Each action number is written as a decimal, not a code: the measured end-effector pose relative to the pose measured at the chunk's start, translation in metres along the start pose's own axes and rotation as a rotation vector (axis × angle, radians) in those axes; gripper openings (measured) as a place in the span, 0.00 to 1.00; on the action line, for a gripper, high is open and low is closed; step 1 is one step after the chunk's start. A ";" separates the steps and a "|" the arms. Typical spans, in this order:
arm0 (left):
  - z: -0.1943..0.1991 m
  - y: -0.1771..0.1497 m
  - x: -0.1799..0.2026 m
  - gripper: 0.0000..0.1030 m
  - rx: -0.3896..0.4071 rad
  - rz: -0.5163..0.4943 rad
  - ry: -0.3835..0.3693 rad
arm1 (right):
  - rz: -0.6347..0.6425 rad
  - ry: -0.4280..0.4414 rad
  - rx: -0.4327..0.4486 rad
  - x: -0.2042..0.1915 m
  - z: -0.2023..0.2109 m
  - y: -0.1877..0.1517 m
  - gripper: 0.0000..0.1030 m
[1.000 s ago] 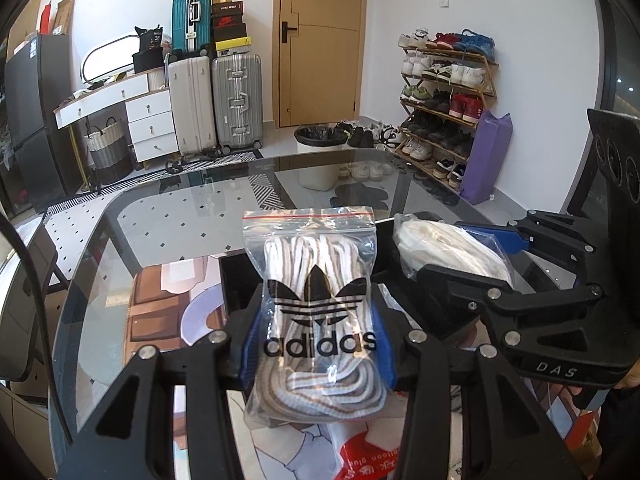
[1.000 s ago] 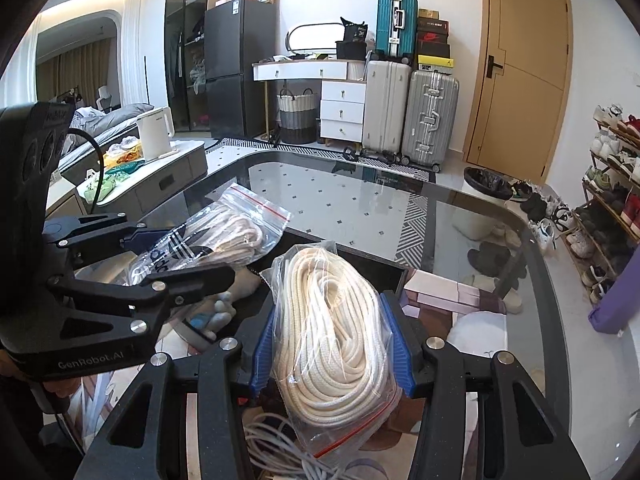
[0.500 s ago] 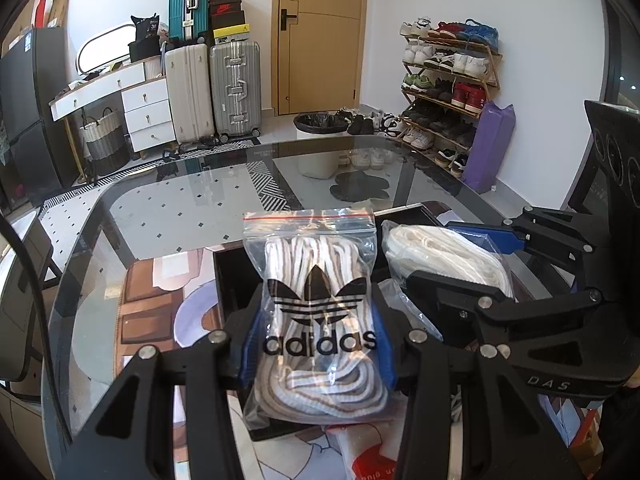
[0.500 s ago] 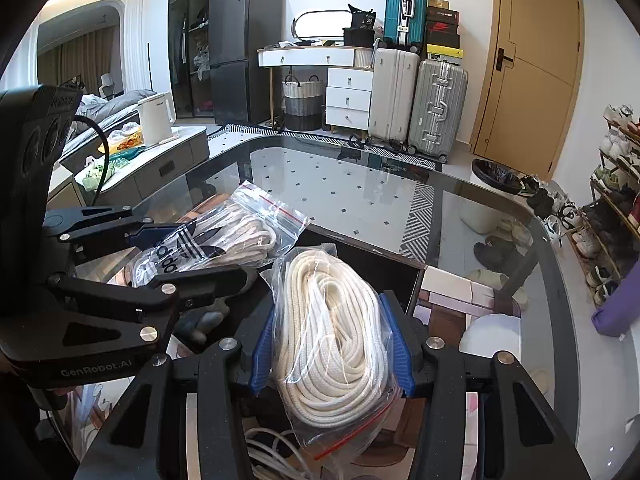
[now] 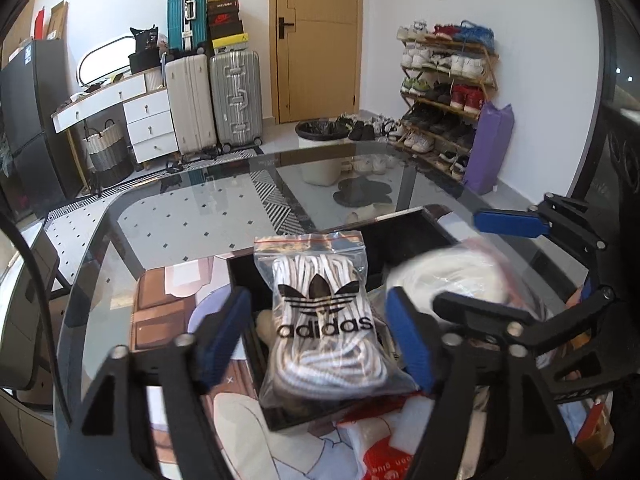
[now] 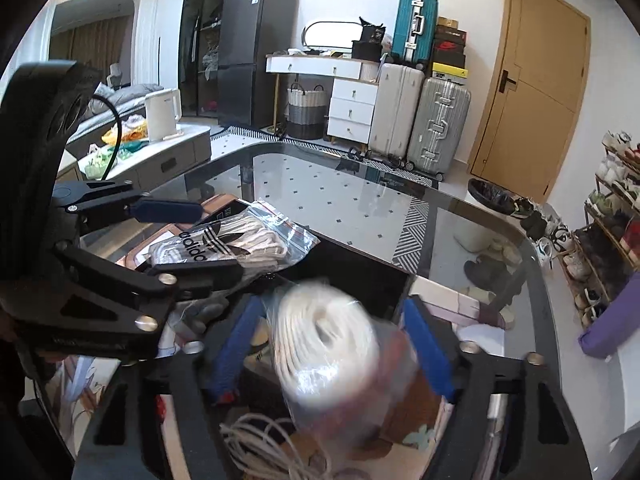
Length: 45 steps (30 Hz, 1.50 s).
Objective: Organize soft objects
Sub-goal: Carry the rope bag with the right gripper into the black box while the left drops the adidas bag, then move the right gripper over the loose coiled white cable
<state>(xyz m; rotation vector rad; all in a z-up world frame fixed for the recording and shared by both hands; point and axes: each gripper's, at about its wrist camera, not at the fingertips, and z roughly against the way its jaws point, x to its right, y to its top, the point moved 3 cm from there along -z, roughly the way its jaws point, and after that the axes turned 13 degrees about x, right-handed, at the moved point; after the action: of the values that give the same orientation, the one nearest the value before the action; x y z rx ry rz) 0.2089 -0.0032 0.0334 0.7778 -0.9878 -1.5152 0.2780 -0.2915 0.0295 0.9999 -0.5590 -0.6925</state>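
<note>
A clear zip bag of white laces with an adidas logo (image 5: 320,320) sits between the spread blue pads of my left gripper (image 5: 318,336), over a black tray (image 5: 400,236). The pads stand apart from the bag. A clear bag of white rope (image 6: 328,340) is motion-blurred between the spread pads of my right gripper (image 6: 334,348), free of them and over the same black tray (image 6: 360,268). The rope bag (image 5: 464,276) also shows blurred in the left wrist view. The laces bag (image 6: 224,244) also shows in the right wrist view.
The tray rests on a glass table (image 5: 180,220) with a printed mat (image 5: 160,312) at the near side. Loose white cord (image 6: 264,448) lies below the right gripper. A red and white packet (image 5: 384,456) lies at the front. Suitcases (image 5: 212,100) and a shoe rack (image 5: 448,100) stand beyond.
Both grippers have opened. The laces bag and the rope bag were gripped before and are now released; the rope bag is blurred in motion, dropping toward the tray.
</note>
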 end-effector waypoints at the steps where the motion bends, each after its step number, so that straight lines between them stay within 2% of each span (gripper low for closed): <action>1: 0.003 0.001 -0.002 0.87 0.011 0.015 0.000 | -0.007 -0.005 0.009 0.002 0.005 -0.001 0.86; 3: 0.010 0.002 -0.005 0.96 0.028 0.042 0.000 | -0.025 -0.013 0.018 0.005 0.013 -0.004 0.87; 6: 0.015 0.000 -0.009 1.00 0.027 0.065 -0.003 | -0.059 -0.019 0.029 0.012 0.026 -0.008 0.96; 10: 0.022 -0.006 -0.008 1.00 0.023 0.048 0.022 | -0.092 -0.020 0.042 0.017 0.042 -0.011 0.98; 26: 0.054 -0.042 0.009 1.00 0.023 0.029 0.031 | -0.157 -0.022 0.041 0.021 0.087 -0.041 0.99; 32: 0.060 -0.056 0.012 1.00 0.012 0.009 0.030 | -0.182 -0.030 0.014 0.019 0.089 -0.064 0.99; 37: 0.062 -0.059 0.014 1.00 0.008 -0.002 0.032 | -0.189 -0.035 -0.018 0.020 0.085 -0.069 0.99; 40: 0.061 -0.058 0.014 1.00 0.007 -0.006 0.036 | -0.231 -0.019 -0.052 0.021 0.079 -0.074 0.99; 45: 0.061 -0.060 0.013 1.00 -0.003 -0.009 0.037 | -0.214 -0.024 -0.122 0.020 0.069 -0.086 0.99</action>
<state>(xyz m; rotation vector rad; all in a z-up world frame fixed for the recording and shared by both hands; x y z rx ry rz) 0.1271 -0.0036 0.0064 0.8056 -0.9557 -1.5046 0.2201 -0.3760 -0.0151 0.9461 -0.4284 -0.9184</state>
